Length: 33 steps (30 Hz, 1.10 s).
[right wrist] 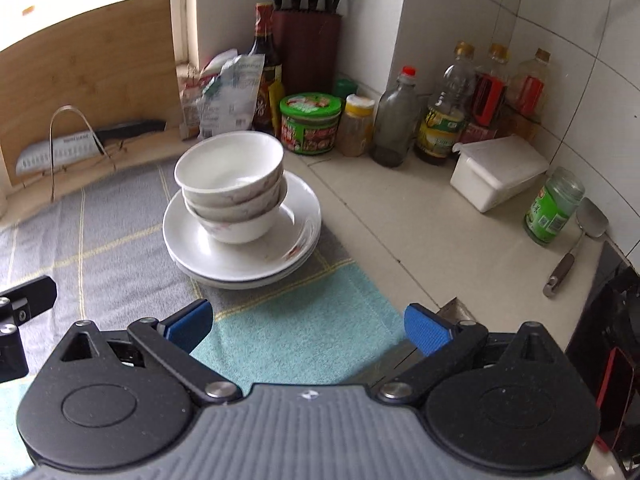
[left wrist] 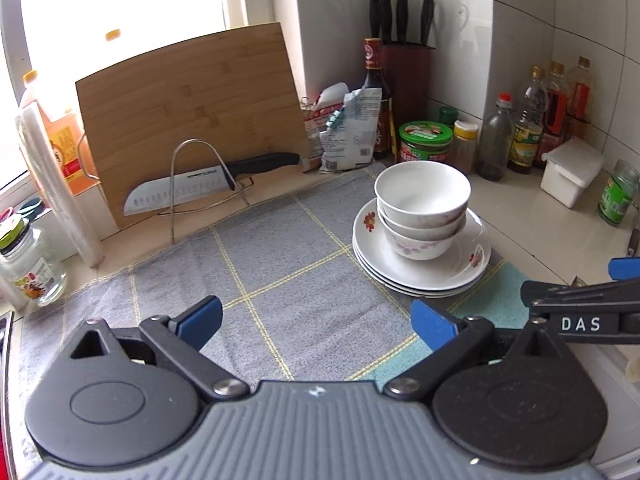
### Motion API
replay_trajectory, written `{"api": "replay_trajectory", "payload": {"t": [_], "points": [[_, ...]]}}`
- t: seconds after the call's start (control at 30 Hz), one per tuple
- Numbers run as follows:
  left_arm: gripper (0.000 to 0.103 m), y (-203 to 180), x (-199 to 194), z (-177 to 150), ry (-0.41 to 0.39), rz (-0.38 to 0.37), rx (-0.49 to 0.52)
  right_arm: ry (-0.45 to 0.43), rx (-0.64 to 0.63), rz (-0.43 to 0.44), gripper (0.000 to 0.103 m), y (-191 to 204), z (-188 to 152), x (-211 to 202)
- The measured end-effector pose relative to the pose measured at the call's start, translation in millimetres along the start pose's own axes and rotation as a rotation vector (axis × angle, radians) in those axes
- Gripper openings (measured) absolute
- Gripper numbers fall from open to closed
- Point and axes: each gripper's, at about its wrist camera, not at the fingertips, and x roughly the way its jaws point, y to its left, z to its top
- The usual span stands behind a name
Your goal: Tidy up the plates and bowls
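**A:** Looking at a tiled kitchen corner here. Pale counter point(right wrist: 400, 232) with a grey checked cloth point(left wrist: 280, 264) spread over it, turning teal at the near right edge. Window on the left, white wall tiles behind.

**B:** Where's the crockery?

**A:** Three bowls point(left wrist: 422, 208) nested, sitting on a stack of plates point(left wrist: 420, 276) at the cloth's right side. In the right wrist view the bowls point(right wrist: 232, 188) lean a bit left on the plates point(right wrist: 240, 256).

**B:** And the claws?

**A:** Left gripper point(left wrist: 316, 320) is spread wide, nothing between the blue pads, hovering over the cloth with the stack ahead to its right. Right gripper point(right wrist: 306, 326) is wide too and holds nothing, over the teal part, with the stack just ahead. Neither touches the dishes.

**B:** Other stuff around?

**A:** Cutting board point(left wrist: 192, 120) propped by the window, a knife point(left wrist: 208, 188) in a wire rack in front of it. Knife block point(right wrist: 306, 48) in the corner, bottles point(right wrist: 444, 112) and jars along the wall, a white box point(right wrist: 496, 172), and a spatula point(right wrist: 576, 240) on the far right.
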Motion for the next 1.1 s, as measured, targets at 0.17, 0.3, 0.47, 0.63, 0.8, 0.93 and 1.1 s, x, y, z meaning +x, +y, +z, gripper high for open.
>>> {"api": "replay_trajectory", "payload": {"t": [0.17,0.3,0.47,0.63,0.8,0.93,1.1], "points": [[0.100,-10.6,-4.9,0.9,0.019,0.002,-0.014,-0.020,0.001,0.026,0.103,-6.5,5.9,-3.6],[0.100,-19.2,-4.7,1.9,0.028,0.000,-0.026,-0.018,-0.013,0.041,0.103,-8.4,6.9,-2.4],[0.100,-25.0,-4.8,2.7,0.034,0.009,-0.042,-0.015,-0.007,0.056,0.103,-12.3,6.4,-0.8],[0.100,-28.0,-5.3,2.6,0.041,0.007,-0.047,-0.006,0.003,0.074,0.103,-15.0,5.5,0.0],[0.100,-29.1,-6.5,2.4,0.045,-0.001,-0.054,-0.007,0.002,0.072,0.103,-16.5,4.3,-1.3],[0.100,-29.7,-8.2,2.0,0.046,-0.004,-0.055,-0.013,0.004,0.072,0.103,-18.1,4.1,-3.5],[0.100,-30.3,-9.4,1.8,0.046,-0.002,-0.060,-0.017,0.008,0.071,0.103,-19.1,4.4,-5.6]]}}
